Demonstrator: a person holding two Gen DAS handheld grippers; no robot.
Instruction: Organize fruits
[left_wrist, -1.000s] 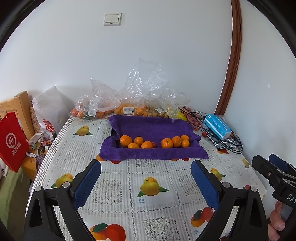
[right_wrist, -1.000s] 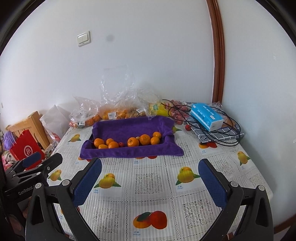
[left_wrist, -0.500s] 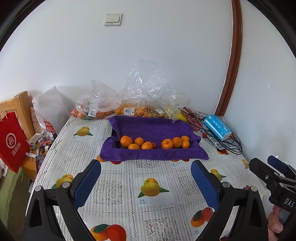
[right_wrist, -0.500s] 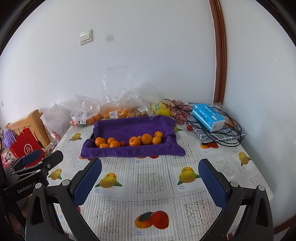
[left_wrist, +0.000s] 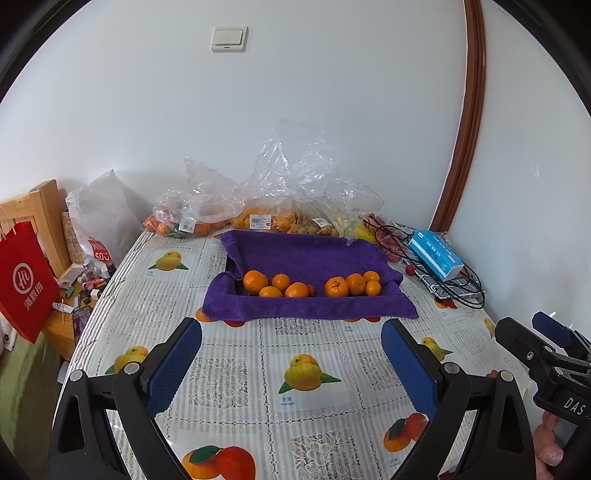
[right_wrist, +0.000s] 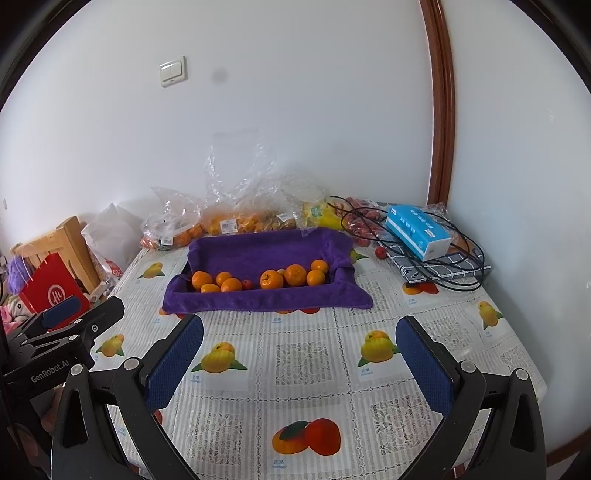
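1. Two grippers hang over the near end of the table (left_wrist: 236, 369), both with jaws spread wide and nothing between the blue pads.
2. The left gripper (left_wrist: 291, 354) points toward 12 o'clock at the tray; in its view the right gripper (left_wrist: 543, 347) shows at about 3 o'clock, apart from it, with part of a hand (left_wrist: 550, 443) below.
3. The right gripper (right_wrist: 299, 354) also faces 12 o'clock; in its view the left gripper (right_wrist: 77, 325) sits at 9 o'clock, and its jaws there cannot be judged.
4. The purple-towel tray (left_wrist: 306, 254) lies toward the far middle of the table, well apart from both grippers, the cloth draped over its rim.
5. Inside it the oranges (left_wrist: 334, 287) sit along the near wall: a group of four at the tray's 8 o'clock and a group of four at its 4 o'clock, with a small red fruit (right_wrist: 247, 284) between the groups.
6. At 12 o'clock behind the tray, clear plastic bags of fruit (left_wrist: 258, 218) stand against the wall.
7. At 2 o'clock from the tray a blue box (right_wrist: 417, 230) rests on a checked cloth, with black cables (right_wrist: 443, 280) looped around it, and a loose red fruit (right_wrist: 380, 252) lies just beside the tray's far right corner.
8. At 9 o'clock, off the table edge, a red paper bag (left_wrist: 26, 280) hangs beside a wooden chair (left_wrist: 44, 206).
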